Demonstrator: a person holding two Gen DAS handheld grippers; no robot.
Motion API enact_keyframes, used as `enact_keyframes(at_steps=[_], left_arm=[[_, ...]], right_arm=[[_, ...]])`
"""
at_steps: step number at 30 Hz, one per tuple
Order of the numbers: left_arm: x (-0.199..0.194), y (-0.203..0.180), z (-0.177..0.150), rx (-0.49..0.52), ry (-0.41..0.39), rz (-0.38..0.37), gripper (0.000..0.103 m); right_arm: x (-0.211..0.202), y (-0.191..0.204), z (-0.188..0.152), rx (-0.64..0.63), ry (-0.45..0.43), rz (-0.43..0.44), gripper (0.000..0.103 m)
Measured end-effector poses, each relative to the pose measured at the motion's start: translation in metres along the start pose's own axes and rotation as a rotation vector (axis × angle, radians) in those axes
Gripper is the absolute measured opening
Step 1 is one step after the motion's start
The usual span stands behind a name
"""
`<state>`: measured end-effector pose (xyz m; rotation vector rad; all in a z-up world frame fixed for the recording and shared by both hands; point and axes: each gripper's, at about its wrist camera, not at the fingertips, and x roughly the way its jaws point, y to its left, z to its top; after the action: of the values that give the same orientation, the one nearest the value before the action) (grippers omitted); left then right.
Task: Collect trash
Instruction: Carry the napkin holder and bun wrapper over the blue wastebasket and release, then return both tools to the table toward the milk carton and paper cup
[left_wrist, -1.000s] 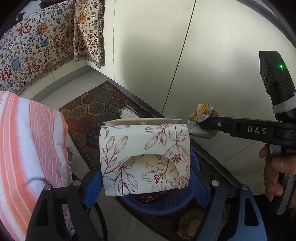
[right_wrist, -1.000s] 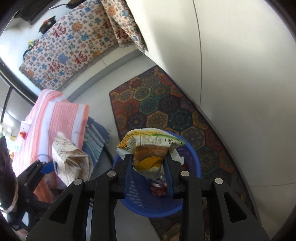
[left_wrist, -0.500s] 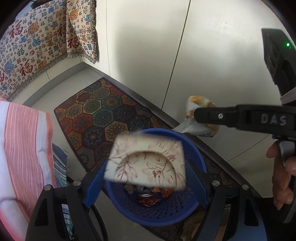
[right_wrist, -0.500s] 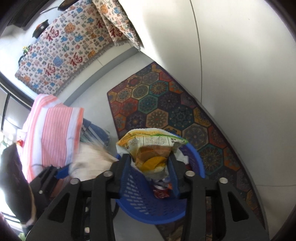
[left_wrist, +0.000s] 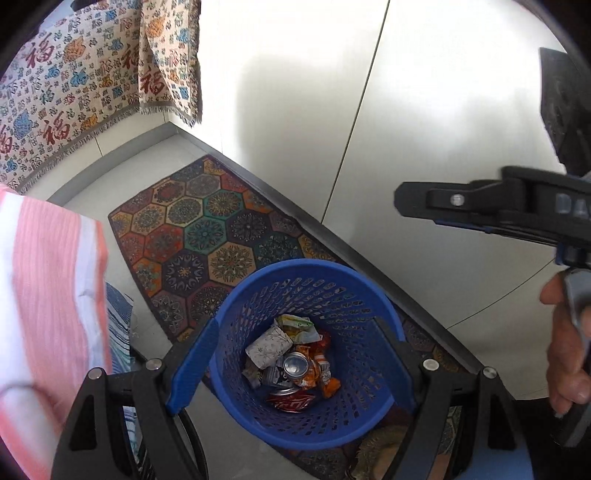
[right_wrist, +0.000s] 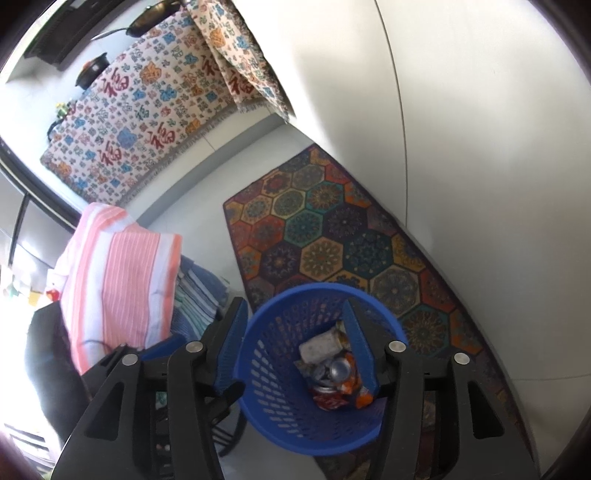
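Tissue box and wrapper have dropped into the blue basket; both claws open, empty

One blue basket, two cans, one patterned rug, two hand-held grippers.

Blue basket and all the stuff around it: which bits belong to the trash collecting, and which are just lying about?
Part of the job:
- blue basket
- floral box
- snack wrapper
- cans
- left hand-held gripper, open
- right hand-held gripper, jaws just opened, empty

Just lying about:
- patterned rug
- striped cloth
- wall hanging
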<state>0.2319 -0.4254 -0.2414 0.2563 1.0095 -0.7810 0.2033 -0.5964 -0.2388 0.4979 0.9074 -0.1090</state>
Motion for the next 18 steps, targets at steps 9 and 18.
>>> enact_keyframes(at_steps=[9, 18], left_arm=[[-0.131, 0.019, -0.053, -0.075, -0.127, 0.048, 0.084], [-0.253, 0.129, -0.148, -0.250, -0.164, 0.359, 0.084]], right_arm=[[-0.021, 0.074, -0.021, -0.263, -0.098, -0.066, 0.071], [-0.023, 0.235, -0.088, -0.568, -0.114, 0.143, 0.077]])
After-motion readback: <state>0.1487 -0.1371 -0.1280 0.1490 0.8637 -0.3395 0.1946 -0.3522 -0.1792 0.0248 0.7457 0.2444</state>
